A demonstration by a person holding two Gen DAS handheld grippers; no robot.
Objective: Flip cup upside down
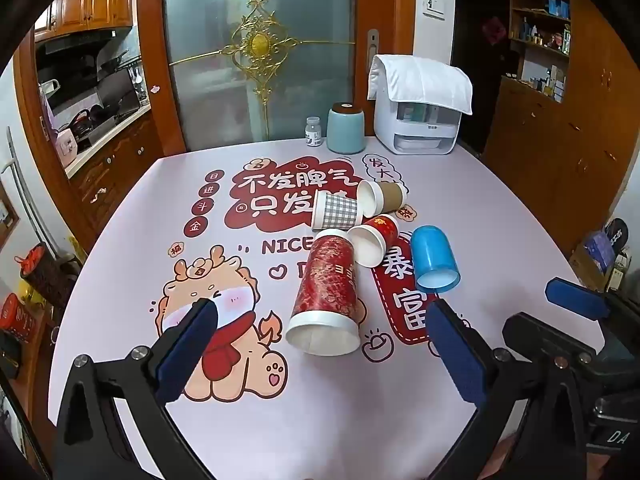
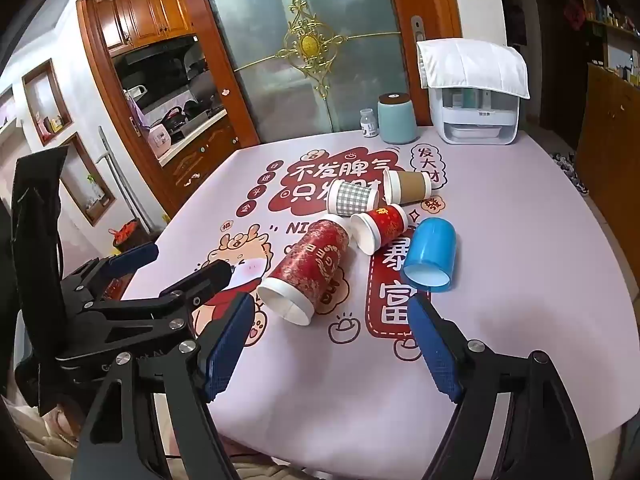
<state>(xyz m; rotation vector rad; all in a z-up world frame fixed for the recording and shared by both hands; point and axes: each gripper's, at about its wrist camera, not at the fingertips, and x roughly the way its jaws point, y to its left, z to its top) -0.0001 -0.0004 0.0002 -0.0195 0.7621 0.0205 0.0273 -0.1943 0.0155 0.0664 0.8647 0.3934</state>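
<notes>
Several cups lie on their sides on the printed table cover: a tall red paper cup (image 1: 326, 292) (image 2: 308, 270), a small red cup (image 1: 374, 240) (image 2: 380, 226), a grey checked cup (image 1: 336, 211) (image 2: 352, 198), a brown cup (image 1: 382, 197) (image 2: 408, 187) and a blue plastic cup (image 1: 434, 258) (image 2: 430, 256). My left gripper (image 1: 324, 332) is open and empty, just short of the tall red cup's mouth. My right gripper (image 2: 334, 316) is open and empty, near the tall red cup and the blue cup. Each gripper shows in the other's view (image 1: 576, 300) (image 2: 176, 264).
At the table's far edge stand a pale blue canister (image 1: 346, 128) (image 2: 397, 118), a small white bottle (image 1: 313, 131) (image 2: 369, 123) and a white appliance under a white cloth (image 1: 418, 108) (image 2: 472, 96). A glass door stands behind the table. Wooden cabinets stand at the right.
</notes>
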